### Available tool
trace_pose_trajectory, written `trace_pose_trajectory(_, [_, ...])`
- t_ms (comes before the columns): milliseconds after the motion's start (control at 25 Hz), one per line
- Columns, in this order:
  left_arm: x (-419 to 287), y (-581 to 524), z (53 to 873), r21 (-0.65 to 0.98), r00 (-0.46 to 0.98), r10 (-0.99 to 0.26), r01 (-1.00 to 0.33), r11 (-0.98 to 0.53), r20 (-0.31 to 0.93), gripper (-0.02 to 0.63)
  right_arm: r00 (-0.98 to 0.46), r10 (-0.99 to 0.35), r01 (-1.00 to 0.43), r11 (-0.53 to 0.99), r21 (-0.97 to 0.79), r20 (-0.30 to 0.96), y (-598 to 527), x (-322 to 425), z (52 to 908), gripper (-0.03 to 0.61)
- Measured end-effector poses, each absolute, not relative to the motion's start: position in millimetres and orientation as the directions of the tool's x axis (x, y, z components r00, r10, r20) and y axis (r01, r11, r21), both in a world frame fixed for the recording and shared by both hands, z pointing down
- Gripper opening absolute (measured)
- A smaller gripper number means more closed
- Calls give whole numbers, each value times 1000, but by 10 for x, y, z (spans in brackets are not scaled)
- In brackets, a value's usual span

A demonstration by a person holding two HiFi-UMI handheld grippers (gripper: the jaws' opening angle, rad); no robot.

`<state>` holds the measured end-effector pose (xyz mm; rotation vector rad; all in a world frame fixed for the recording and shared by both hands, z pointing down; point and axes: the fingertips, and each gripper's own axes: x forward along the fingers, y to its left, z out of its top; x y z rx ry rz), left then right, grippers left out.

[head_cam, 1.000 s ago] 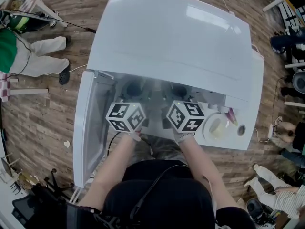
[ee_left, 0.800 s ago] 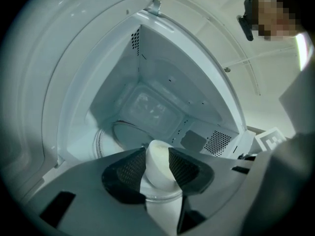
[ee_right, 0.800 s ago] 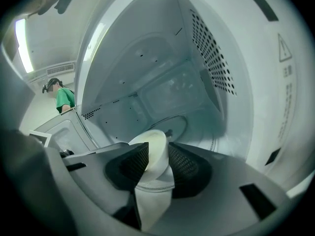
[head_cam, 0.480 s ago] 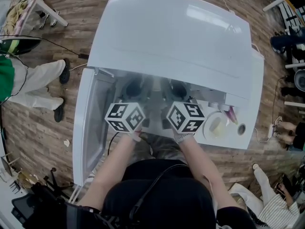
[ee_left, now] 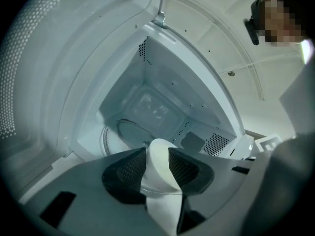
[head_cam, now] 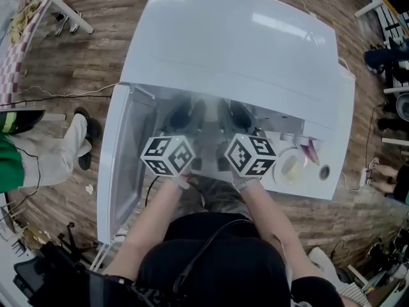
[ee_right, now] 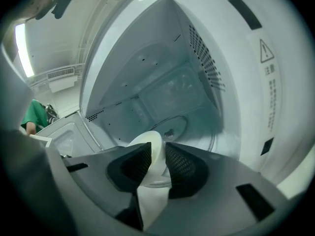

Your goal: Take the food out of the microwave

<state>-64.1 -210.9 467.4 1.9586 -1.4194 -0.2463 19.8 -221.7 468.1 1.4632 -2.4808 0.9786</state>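
Gripping is the step in hand. The left gripper [ee_left: 157, 152] and the right gripper [ee_right: 157, 148] both reach into the open microwave [head_cam: 230, 43]. Each has its fingers [ee_left: 125, 168] pinching the rim of a white dish [ee_left: 162, 198]. The dish sits low at the front of the microwave's cavity, nearer the grippers than the glass turntable [ee_left: 129, 131]. The right gripper's fingers have just been closing, with that rim between them and their pads now against it. No view shows what food the dish holds.

Next, I judge, the dish must be raised a little and drawn straight out through the microwave's mouth. Both hands would need to move together and keep it level so nothing spills.

The door [head_cam: 124, 152] stands swung open at the microwave's left, close by the left arm. The cavity's walls and front lip leave little room on either side. A dial [head_cam: 291, 169] sits at the microwave's right front. A person in green [head_cam: 13, 168] stands on the wooden floor well to the microwave's left.
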Motion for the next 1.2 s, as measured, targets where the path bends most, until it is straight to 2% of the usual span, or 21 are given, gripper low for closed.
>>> trace_pose_trajectory(40, [-644,-2102,4669,631,381,-894,-760,-157,237,142,-533,-752,-814,330,-478,388,-2216,213,4673,102])
trace_pose_trajectory(240, [-675,-2063,4694,636,372,-896,-758,-142,243,89,-537,-750,-815,342,-469,386,-2196,232,4677,100])
trace_pose_trajectory(1200, [-648,-1888,4594,637,374,-897,-757,-148,236,89,-521,-771,-814,320,-485,367,-1980,273,4565,100])
